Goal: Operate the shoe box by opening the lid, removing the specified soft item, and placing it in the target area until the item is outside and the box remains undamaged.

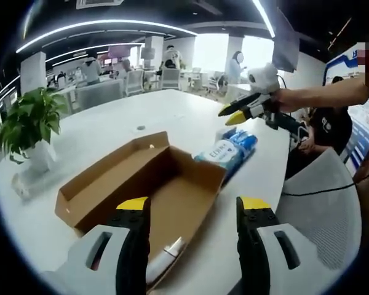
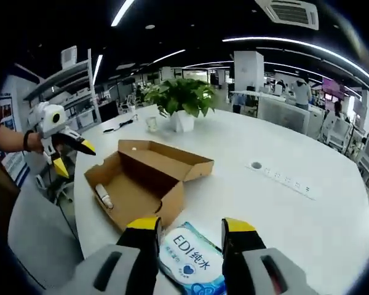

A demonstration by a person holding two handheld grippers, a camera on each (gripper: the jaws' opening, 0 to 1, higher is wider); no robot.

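Beside open shoe box point(image 2: 144, 178), tissue pack point(image 2: 190, 261) between spread fingers point(image 2: 147, 230)

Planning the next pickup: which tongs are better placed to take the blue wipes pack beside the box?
Right. The blue wipes pack lies just ahead between the open right tongs; the left tongs face the open box, pack beyond it.

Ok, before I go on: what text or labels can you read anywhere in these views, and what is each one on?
"EDI纯水": on the blue and white soft pack, lying on the table between the jaws in the right gripper view.
Smaller print below it on that pack: too small to read.
Same pack in the left gripper view: lettering blurred, unreadable.
Cardboard shoe box: no print visible.
Wall posters: unreadable.
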